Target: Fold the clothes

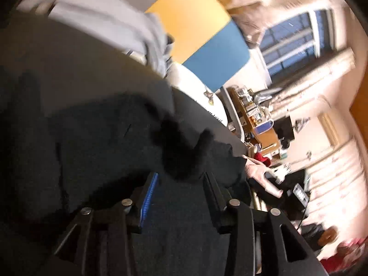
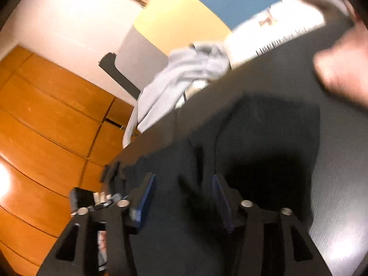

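Observation:
A dark, nearly black garment lies spread on the dark grey table. In the left wrist view a bunched fold of it rises just ahead of my left gripper, whose jaws stand apart over the cloth without pinching it. In the right wrist view the same dark garment lies under my right gripper, also open, with a low ridge of cloth between the blue pads. Both views are blurred.
A heap of light grey clothing sits at the table's far edge. A person's hand shows at the side in each view. Wooden floor lies beyond the table's left edge. A yellow and blue panel stands behind.

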`<act>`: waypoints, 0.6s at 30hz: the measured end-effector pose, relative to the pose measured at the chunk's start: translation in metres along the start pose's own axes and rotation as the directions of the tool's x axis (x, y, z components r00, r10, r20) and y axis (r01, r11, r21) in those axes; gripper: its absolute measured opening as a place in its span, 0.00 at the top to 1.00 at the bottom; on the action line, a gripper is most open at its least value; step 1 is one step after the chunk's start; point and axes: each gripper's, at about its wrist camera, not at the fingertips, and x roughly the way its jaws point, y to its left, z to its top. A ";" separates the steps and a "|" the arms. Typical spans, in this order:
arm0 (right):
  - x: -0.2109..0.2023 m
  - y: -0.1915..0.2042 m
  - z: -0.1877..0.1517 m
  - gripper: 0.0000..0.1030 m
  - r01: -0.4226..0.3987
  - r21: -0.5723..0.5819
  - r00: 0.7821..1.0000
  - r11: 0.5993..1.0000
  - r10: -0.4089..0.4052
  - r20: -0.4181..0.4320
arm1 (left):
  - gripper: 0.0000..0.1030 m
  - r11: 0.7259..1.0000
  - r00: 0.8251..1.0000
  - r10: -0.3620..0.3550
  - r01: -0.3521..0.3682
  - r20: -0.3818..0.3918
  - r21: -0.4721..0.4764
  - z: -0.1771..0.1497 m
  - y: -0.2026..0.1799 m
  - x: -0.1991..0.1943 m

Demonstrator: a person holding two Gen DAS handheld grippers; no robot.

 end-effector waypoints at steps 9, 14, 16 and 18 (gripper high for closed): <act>0.074 0.026 0.025 0.85 0.127 -0.250 0.981 0.960 -0.158 -0.109 | 0.61 0.987 0.997 0.015 -0.003 -0.074 0.163 0.033 -0.034 0.050; 0.039 0.036 -0.022 0.91 0.026 -0.405 0.974 0.914 -0.115 -0.196 | 0.62 0.932 0.983 -0.004 0.070 -0.182 0.356 -0.006 -0.048 0.031; 0.023 0.037 -0.045 0.90 -0.015 -0.455 0.963 0.890 -0.110 -0.246 | 0.59 0.931 0.974 0.015 0.069 -0.225 0.359 -0.022 -0.039 0.024; 0.011 0.025 -0.061 0.76 0.000 -0.443 0.952 0.897 -0.136 -0.276 | 0.58 0.938 0.970 0.018 0.067 -0.242 0.339 -0.033 -0.028 0.015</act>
